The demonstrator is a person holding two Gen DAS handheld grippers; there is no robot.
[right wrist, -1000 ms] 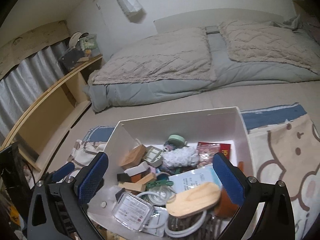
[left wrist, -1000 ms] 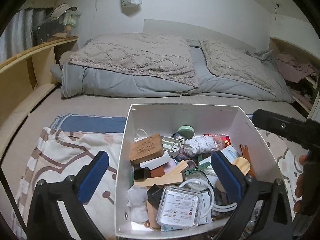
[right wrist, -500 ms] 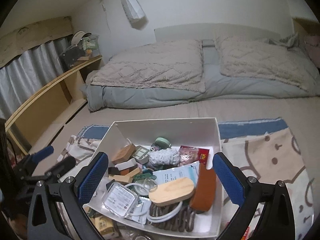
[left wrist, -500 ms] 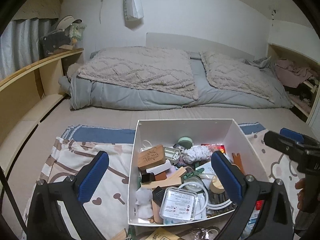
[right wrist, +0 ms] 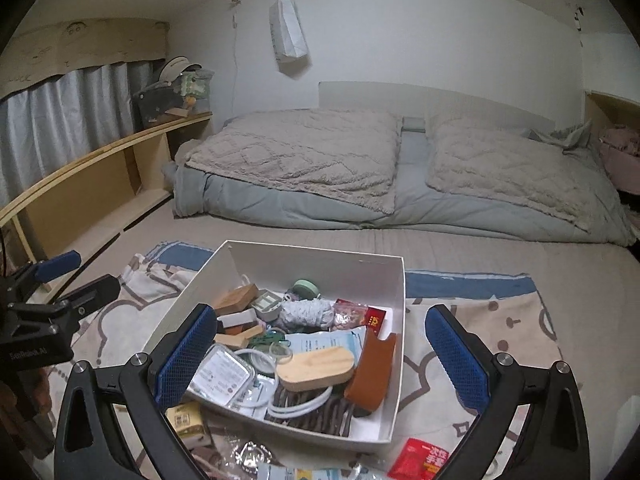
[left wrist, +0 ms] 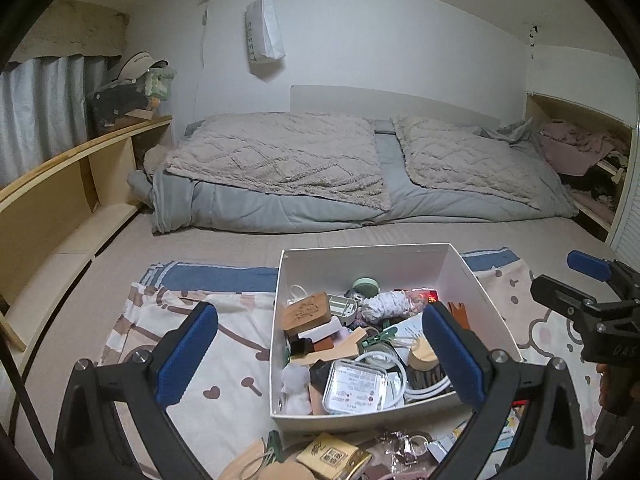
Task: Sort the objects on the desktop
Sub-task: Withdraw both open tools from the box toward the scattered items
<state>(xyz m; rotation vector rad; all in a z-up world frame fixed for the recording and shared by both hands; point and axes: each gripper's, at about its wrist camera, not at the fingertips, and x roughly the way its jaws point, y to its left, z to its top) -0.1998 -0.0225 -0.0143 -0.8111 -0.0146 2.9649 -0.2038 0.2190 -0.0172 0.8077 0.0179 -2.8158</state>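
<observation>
A white box [left wrist: 360, 264] full of small items stands on a patterned cloth [left wrist: 224, 360]. Inside lie a carved wooden block [left wrist: 307, 312], a clear plastic case [left wrist: 356, 386], a green round lid [left wrist: 365, 287], an oval wooden piece [right wrist: 316, 368] and a brown leather piece [right wrist: 372, 372]. My left gripper [left wrist: 320, 316] hangs open above the box's near left side, holding nothing. My right gripper [right wrist: 320, 320] is open and empty over the box's near edge; it also shows at the right as the right gripper [left wrist: 552, 274]. The left gripper [right wrist: 96, 270] shows at the left edge.
Loose items lie in front of the box: a yellow carton [left wrist: 332, 456] and a red packet [right wrist: 420, 458]. Behind it is a low bed with grey quilts [left wrist: 280, 168]. A wooden shelf [left wrist: 60, 184] runs along the left wall. A white bag [left wrist: 264, 28] hangs above.
Both grippers have drawn back and up from the box, so it looks smaller and farther. Loose items in front of the box have come into view. Both stay open.
</observation>
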